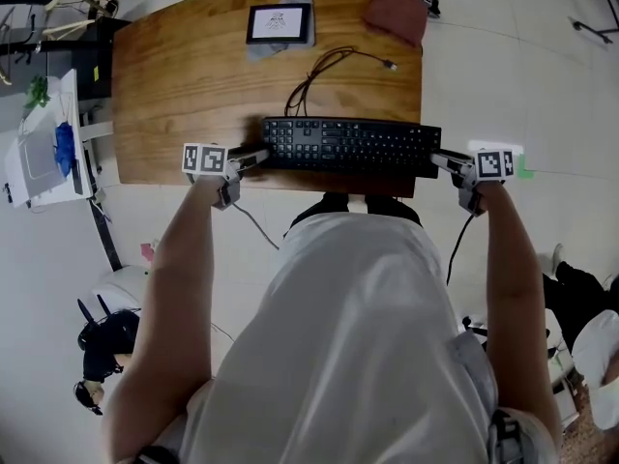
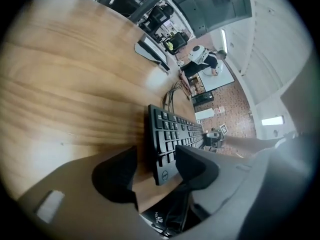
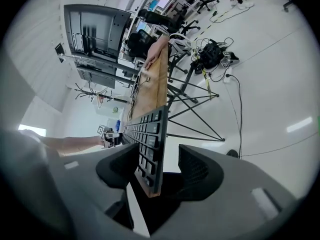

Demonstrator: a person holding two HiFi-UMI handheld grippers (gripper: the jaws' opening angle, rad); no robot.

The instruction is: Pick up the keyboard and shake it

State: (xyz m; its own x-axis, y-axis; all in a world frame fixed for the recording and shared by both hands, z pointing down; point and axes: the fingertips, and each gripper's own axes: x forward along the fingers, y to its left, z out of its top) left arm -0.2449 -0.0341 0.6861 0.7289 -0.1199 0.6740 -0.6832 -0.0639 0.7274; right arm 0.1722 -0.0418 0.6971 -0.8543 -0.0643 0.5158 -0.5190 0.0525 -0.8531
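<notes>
A black keyboard [image 1: 350, 145] lies flat along the near edge of the wooden table [image 1: 193, 66], with its cable [image 1: 324, 71] looping away behind it. My left gripper [image 1: 253, 158] is at the keyboard's left end. In the left gripper view the keyboard's corner [image 2: 162, 159] sits between the wide-apart jaws of that gripper [image 2: 157, 166], with bare wood showing beside one pad. My right gripper [image 1: 445, 160] is at the right end. There the keyboard's edge [image 3: 147, 149] stands between the spread jaws of the gripper [image 3: 152, 166], with a gap on each side.
A small framed tablet [image 1: 280, 23] and a reddish-brown cloth [image 1: 395, 13] lie at the table's far side. A white cabinet with blue items [image 1: 44, 148] stands to the left. Loose cables and a black bag [image 1: 106, 346] are on the floor.
</notes>
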